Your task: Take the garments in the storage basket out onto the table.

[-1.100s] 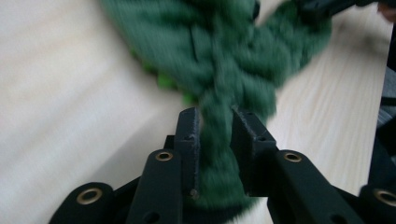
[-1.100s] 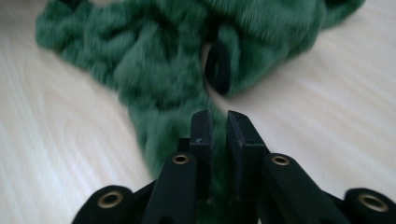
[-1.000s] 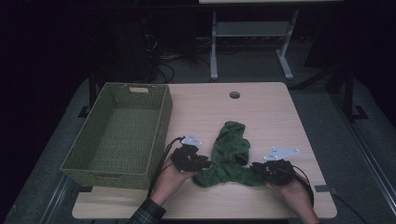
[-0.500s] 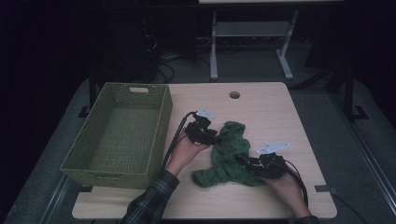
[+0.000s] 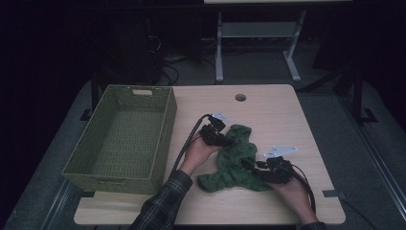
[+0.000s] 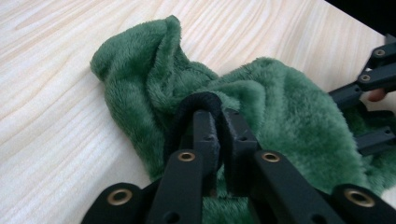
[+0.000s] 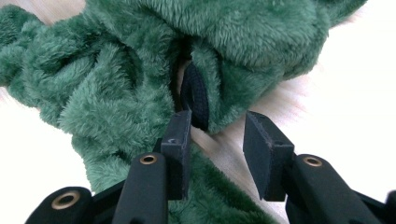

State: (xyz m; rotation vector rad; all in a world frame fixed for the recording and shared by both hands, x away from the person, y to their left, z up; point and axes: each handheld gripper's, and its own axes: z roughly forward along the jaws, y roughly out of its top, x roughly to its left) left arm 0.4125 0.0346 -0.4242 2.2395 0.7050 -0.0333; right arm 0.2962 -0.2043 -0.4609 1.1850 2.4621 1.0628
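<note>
Woven green wicker basket [image 5: 119, 139] is sitting at the left of the wooden table [image 5: 282, 110], and as far as I can see it is holding nothing, so I am judging the job of getting the garment into it as barely begun. Just to its right my left gripper [image 5: 221, 139] is lying over the near-left edge of the green fleece garment [image 5: 237, 160], which is resting crumpled on the bare tabletop between my two hands, well apart from the basket. In the left gripper view the jaws have just been closing and are now standing pressed together on a fold of the fleece [image 6: 224, 107], right where a black elastic band [image 6: 198, 100] is looping over the fingertips, so I am calling that a pinch already made. Farther right, my right gripper [image 5: 258, 167] is sitting at the garment's lower right side, and its jaws have just been opening; in the right gripper view the pads [image 7: 180, 135] are standing apart with bare table and a black loop [image 7: 196, 95] of trim between them, gripping nothing. Gathering, lifting and carrying the fleece across to the basket are all still waiting.
</note>
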